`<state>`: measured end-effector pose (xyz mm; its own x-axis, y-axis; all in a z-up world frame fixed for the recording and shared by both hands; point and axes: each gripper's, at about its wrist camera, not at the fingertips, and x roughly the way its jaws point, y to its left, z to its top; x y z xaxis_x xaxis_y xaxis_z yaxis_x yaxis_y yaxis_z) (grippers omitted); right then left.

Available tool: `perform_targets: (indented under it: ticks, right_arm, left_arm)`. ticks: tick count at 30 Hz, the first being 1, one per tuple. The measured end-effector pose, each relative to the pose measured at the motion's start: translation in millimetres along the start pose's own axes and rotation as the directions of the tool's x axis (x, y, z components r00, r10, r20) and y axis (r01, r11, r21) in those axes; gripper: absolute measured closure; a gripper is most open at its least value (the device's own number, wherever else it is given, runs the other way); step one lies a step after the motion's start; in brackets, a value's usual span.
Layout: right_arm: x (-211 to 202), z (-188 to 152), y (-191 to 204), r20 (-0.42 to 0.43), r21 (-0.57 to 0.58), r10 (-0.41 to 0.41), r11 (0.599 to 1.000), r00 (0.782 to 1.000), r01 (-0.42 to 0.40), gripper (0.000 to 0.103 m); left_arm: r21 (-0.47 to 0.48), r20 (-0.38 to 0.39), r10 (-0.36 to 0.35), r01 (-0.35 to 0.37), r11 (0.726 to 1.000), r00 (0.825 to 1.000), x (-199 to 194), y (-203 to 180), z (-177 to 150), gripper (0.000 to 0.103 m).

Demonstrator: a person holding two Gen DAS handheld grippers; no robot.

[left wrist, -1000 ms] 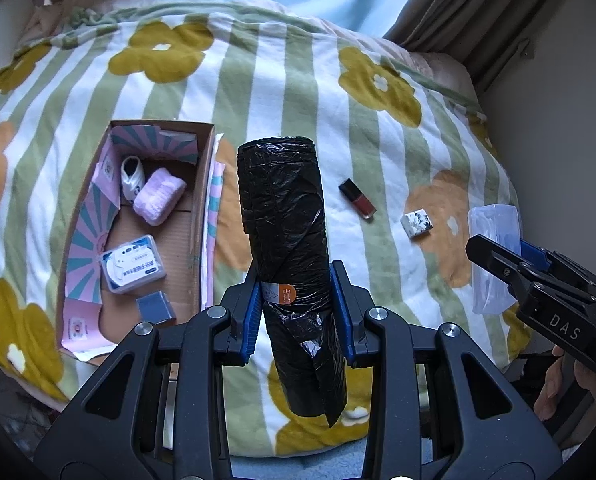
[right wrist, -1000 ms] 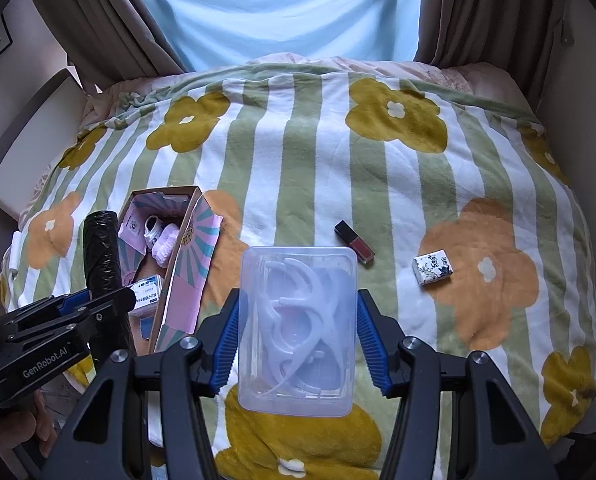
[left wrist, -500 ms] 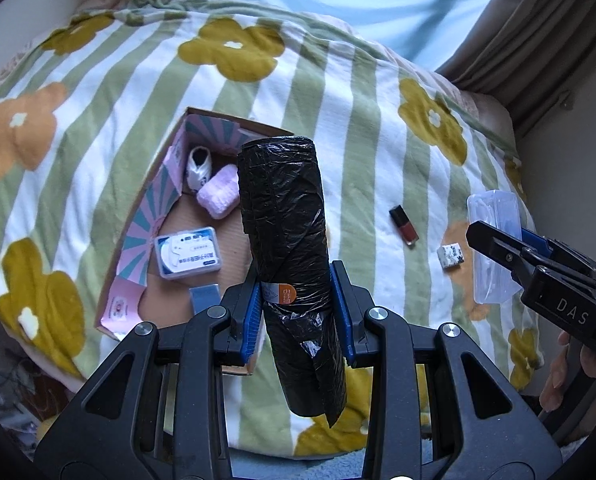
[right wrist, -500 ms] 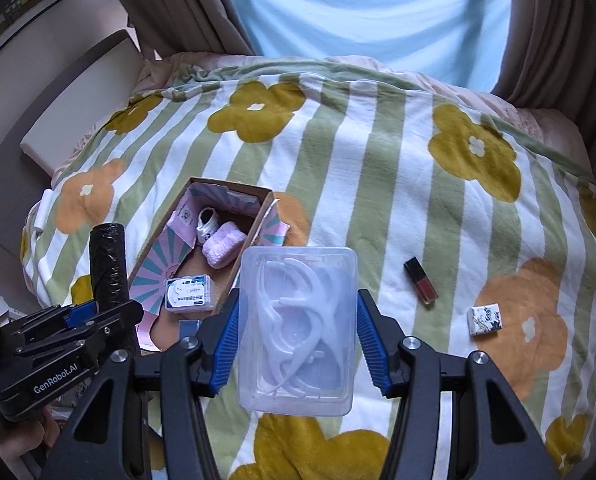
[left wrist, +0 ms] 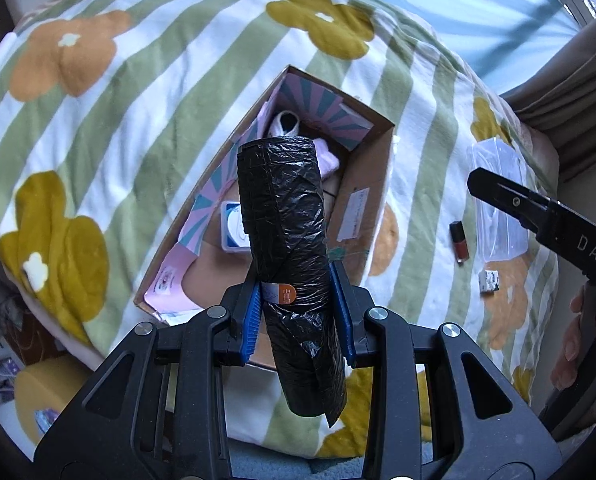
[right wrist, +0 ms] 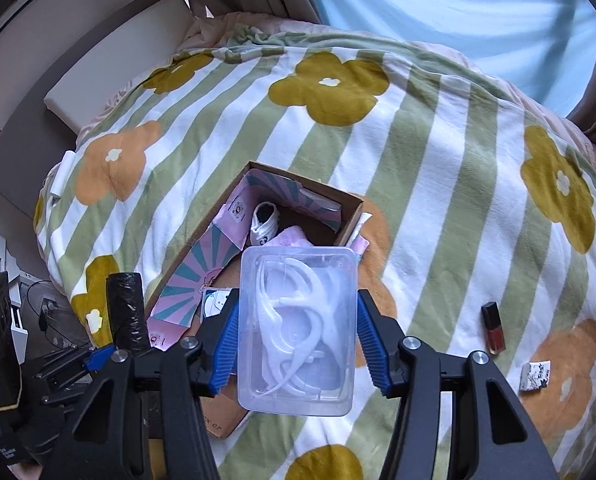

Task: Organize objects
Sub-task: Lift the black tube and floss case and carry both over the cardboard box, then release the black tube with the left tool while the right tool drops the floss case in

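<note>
Black bag roll clamped in left gripper above cardboard box.

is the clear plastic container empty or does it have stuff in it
Not empty. The clear plastic container, gripped in the right tongs, shows white curved plastic pieces through its walls. What they are is unclear.

Left tongs clamped on load; right tongs likewise.

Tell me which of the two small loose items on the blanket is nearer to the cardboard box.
The red nail polish bottle; the small white patterned box lies farther from the brown cardboard box.
</note>
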<state>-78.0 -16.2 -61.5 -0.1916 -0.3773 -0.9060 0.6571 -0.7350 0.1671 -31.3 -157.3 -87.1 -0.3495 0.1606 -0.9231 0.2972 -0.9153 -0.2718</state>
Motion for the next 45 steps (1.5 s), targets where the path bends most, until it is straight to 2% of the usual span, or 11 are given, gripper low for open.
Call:
perform_targets:
  ticks: [7,14,22,27,29,30,31,33,34,45]
  right_arm:
    - [65,22,8,-0.060,-0.016,0.014,1.000,0.998,-0.014,0.053]
    - [132,35,7,-0.126,-0.007,0.014,1.000,0.992,-0.015,0.053]
    - [151,40,3,-0.156,-0.009,0.016,1.000,0.988,-0.018,0.053]
    - [154,45,3,-0.177,0.008,0.088,0.996,0.980,-0.088,0.052]
    - [153,45,7,-0.182,-0.012,0.114,0.993,0.977,-0.118,0.041]
    - [151,45,9,-0.175,-0.026,0.105,0.993,0.979,-0.111,0.018]
    - [149,45,11,-0.157,-0.039,0.098,0.994,0.983,-0.105,0.007]
    - [142,43,12,-0.120,-0.060,0.092,0.993,0.988,-0.099,0.006]
    - [139,43,12,-0.111,-0.067,0.087,0.993,0.990,-0.095,0.006]
    - [128,36,13,-0.117,-0.093,0.059,0.993,0.991,-0.070,0.006]
  left_arm:
    - [-0.046,-0.071,0.015,-0.018,0.999,0.997,48,21,4,0.075]
    - [-0.037,-0.128,0.021,-0.026,0.999,0.992,94,24,13,0.075]
    - [-0.070,-0.168,0.019,-0.031,0.997,0.986,120,28,17,0.075]
    - [-0.064,-0.158,0.034,-0.044,0.997,0.987,118,25,19,0.074]
    - [-0.049,-0.142,0.057,-0.064,0.997,0.988,114,21,20,0.073]
    - [-0.039,-0.148,0.062,-0.069,0.997,0.987,113,19,19,0.070]
    - [-0.033,-0.161,0.059,-0.066,0.997,0.985,113,17,19,0.050]
    - [-0.029,-0.177,0.061,-0.068,0.997,0.982,112,15,17,0.004]
    - [-0.029,-0.160,0.067,-0.072,0.997,0.985,111,14,16,0.000]
    - [-0.048,-0.173,0.077,-0.087,0.995,0.982,121,19,1,0.000]
